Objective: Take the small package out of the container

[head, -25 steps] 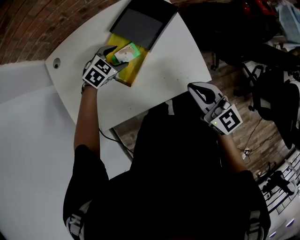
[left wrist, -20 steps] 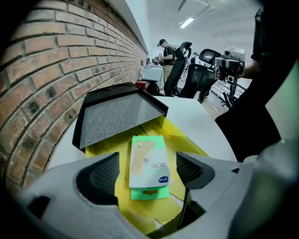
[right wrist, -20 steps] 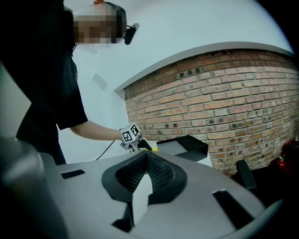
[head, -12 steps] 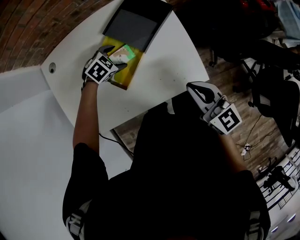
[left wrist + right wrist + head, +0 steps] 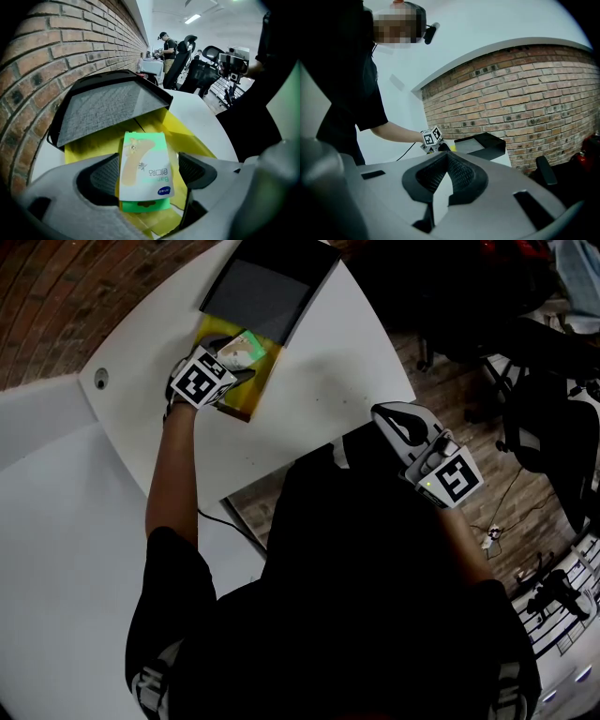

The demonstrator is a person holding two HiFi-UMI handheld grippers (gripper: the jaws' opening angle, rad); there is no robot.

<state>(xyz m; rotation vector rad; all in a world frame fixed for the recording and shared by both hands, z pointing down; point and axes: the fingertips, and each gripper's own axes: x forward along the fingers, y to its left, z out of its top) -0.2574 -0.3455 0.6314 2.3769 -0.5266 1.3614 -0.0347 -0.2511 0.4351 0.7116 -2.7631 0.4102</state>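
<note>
Now, left gripper (image 5: 149,174): jaws spread, just been opening, package (image 5: 143,164) between pads (image 5: 105,178).
Package: flat in yellow container (image 5: 187,140), 11 o'clock in head view.
Lid (image 5: 105,105): dark, over container's 12 o'clock end.
Right gripper (image 5: 446,164): pressed together, empty, 3 o'clock, off table (image 5: 319,399).

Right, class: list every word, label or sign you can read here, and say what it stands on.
"创口贴", upside down, on the small package.
"Ban", beside it; the rest is unclear.
Blue oval logo: too small to read.
Marker cubes: square patterns only, no words.
</note>
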